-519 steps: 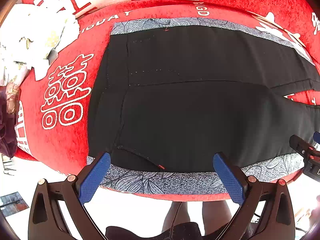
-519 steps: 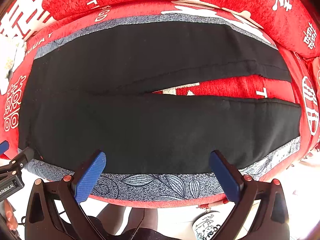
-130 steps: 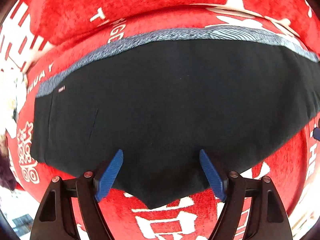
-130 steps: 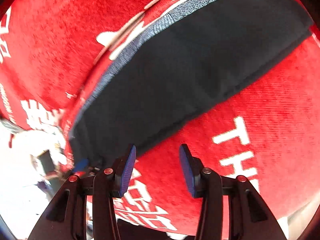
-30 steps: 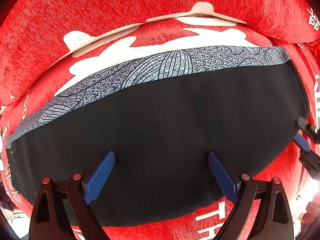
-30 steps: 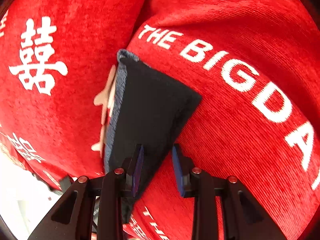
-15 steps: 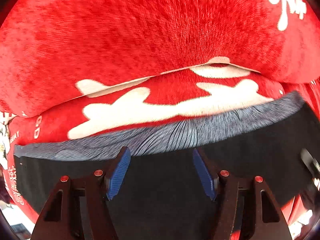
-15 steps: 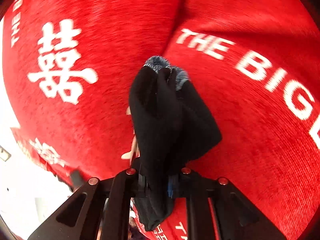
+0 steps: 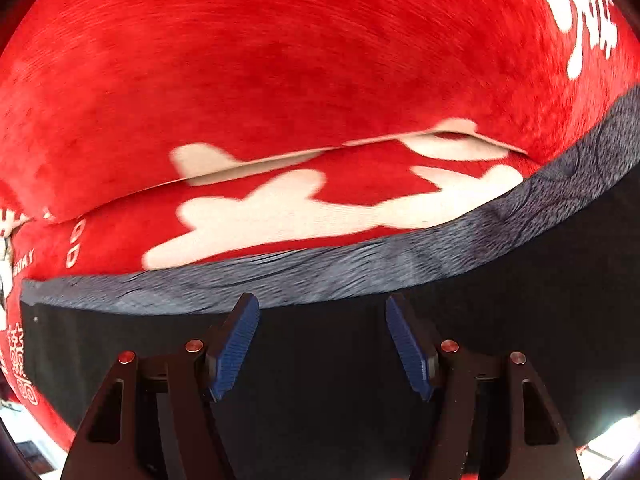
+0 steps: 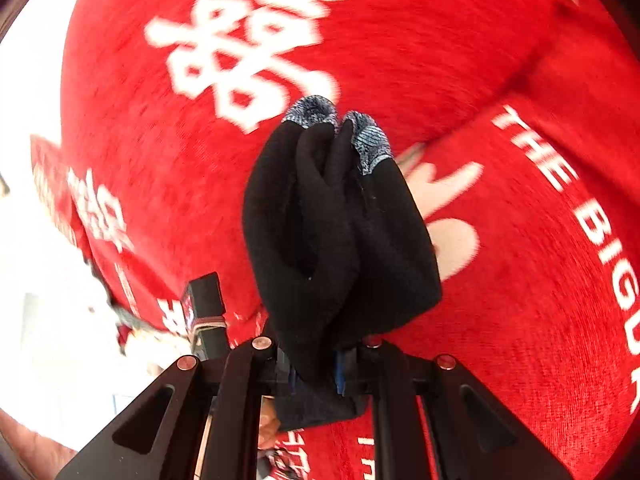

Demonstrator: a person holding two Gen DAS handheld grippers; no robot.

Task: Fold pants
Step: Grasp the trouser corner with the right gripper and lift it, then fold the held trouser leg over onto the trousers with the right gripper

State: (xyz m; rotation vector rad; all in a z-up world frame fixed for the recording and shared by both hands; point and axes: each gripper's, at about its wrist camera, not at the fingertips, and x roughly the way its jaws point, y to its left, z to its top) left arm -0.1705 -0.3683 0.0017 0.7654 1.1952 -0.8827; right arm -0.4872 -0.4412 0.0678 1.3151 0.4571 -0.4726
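Right hand-held gripper [image 10: 316, 376] is clamped on a bunched end of the black pants [image 10: 340, 232], lifted clear of the red cover [image 10: 520, 320]; the grey patterned trim [image 10: 370, 142] shows at the top of the bunch. Its jaws have just been closing. White lettering on the cover reads "THE BIG", beside a large double-happiness character [image 10: 248, 40]. Left hand-held gripper [image 9: 322, 344] hangs half-open over the flat pants [image 9: 520, 340], nothing between the blue pads [image 9: 234, 350]; its jaws have just narrowed. The trim band [image 9: 320, 276] runs along the far edge.

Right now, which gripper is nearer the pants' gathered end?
Right. The right gripper is shut on the pants' gathered end; the left gripper hovers open over the flat part.
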